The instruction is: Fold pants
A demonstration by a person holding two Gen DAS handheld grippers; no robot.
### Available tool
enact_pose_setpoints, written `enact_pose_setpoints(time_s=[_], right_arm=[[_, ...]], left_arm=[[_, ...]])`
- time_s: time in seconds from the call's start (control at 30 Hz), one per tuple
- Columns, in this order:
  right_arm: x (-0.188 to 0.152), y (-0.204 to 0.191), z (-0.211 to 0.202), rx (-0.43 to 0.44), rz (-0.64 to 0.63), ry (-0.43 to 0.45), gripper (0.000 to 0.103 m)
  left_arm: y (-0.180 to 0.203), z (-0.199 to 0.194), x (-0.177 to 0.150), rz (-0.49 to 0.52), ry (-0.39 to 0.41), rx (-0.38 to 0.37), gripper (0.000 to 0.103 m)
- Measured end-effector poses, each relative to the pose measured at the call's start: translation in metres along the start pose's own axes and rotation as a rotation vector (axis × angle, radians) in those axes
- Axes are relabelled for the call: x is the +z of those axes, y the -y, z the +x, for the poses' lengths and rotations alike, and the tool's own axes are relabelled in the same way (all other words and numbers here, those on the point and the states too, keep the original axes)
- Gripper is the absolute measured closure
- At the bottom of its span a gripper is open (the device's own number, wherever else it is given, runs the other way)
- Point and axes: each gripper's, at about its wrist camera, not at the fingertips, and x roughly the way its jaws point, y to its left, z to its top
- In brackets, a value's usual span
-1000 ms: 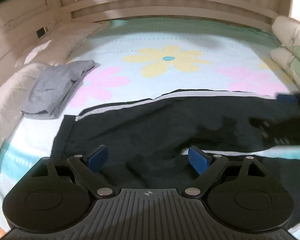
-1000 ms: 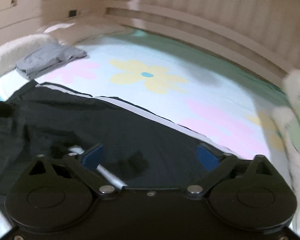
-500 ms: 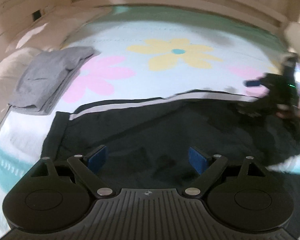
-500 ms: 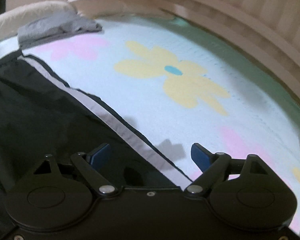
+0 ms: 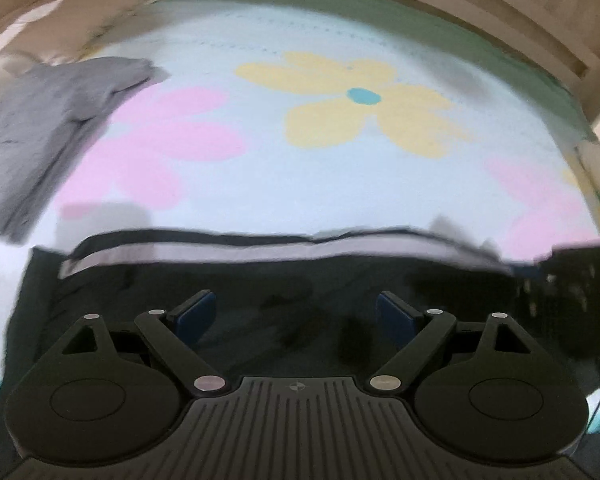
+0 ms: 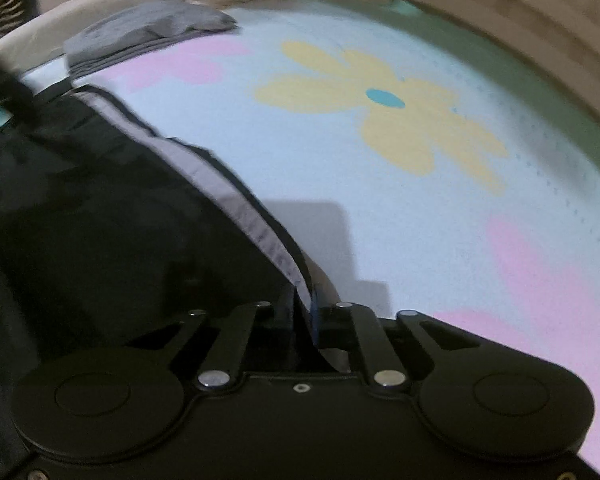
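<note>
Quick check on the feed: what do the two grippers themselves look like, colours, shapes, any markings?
Both are matte black. The left gripper has blue pads on its fingertips, angled linkage arms with silver pivot pins, two round discs and a ribbed centre plate bearing a small cross-in-circle mark. The right gripper has the same discs, arms and silver pins, but a smooth centre plate with a small screw. No cables or sleeves are clearly visible.

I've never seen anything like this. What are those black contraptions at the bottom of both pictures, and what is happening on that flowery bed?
Each is a hand-held two-finger gripper with a camera looking along its fingers; a person holds one per hand. One picture comes from each. The left gripper hangs open above the black pants, gripping nothing. The right gripper is shut on the pants' striped edge. The pants lie on a flower-print bedsheet, and folded grey clothing rests farther back, to the left.
</note>
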Motion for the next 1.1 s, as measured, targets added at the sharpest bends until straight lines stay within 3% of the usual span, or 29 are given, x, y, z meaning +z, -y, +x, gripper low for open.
enact_pose_setpoints(time_s=[0.17,0.3,0.53,0.7,0.73,0.77,0.8,0.83,0.87,0.97,1.1], right_arm=[[-0.009,-0.031,-0.037,-0.005,-0.058,0.088,0.091],[-0.023,-0.049,-0.054,-0.019,-0.104,0.107,0.092],[-0.035,-0.054,-0.051,-0.045,-0.116,0.108,0.093],[-0.036,-0.057,-0.049,-0.047,-0.124,0.112,0.093],[-0.036,-0.057,-0.049,-0.047,-0.123,0.114,0.093],[-0.036,-0.057,-0.049,-0.049,-0.123,0.115,0.093],[-0.036,-0.058,-0.048,-0.052,-0.126,0.116,0.093],[-0.035,-0.057,-0.048,-0.055,-0.127,0.117,0.093],[-0.038,-0.059,-0.048,-0.057,-0.124,0.119,0.093],[-0.042,-0.064,-0.056,-0.072,-0.106,0.134,0.099],[-0.045,-0.071,-0.084,-0.096,-0.060,0.174,0.099]], left_arm=[[0.026,0.015,0.013,-0.016,-0.025,-0.081,0.016],[0.040,0.033,0.016,-0.030,-0.094,-0.115,0.016],[0.063,0.054,0.015,0.004,-0.167,-0.135,0.016],[0.072,0.075,0.013,-0.012,-0.236,-0.087,0.018],[0.071,0.081,0.012,-0.030,-0.250,-0.075,0.021],[0.070,0.084,0.012,-0.054,-0.254,-0.072,0.036],[0.066,0.087,0.011,-0.088,-0.259,-0.070,0.059],[0.064,0.092,0.010,-0.129,-0.262,-0.061,0.074],[0.061,0.093,0.008,-0.150,-0.261,-0.056,0.097],[0.060,0.075,-0.001,-0.129,-0.196,-0.043,0.100],[0.059,0.023,-0.019,-0.073,-0.095,-0.029,0.101]])
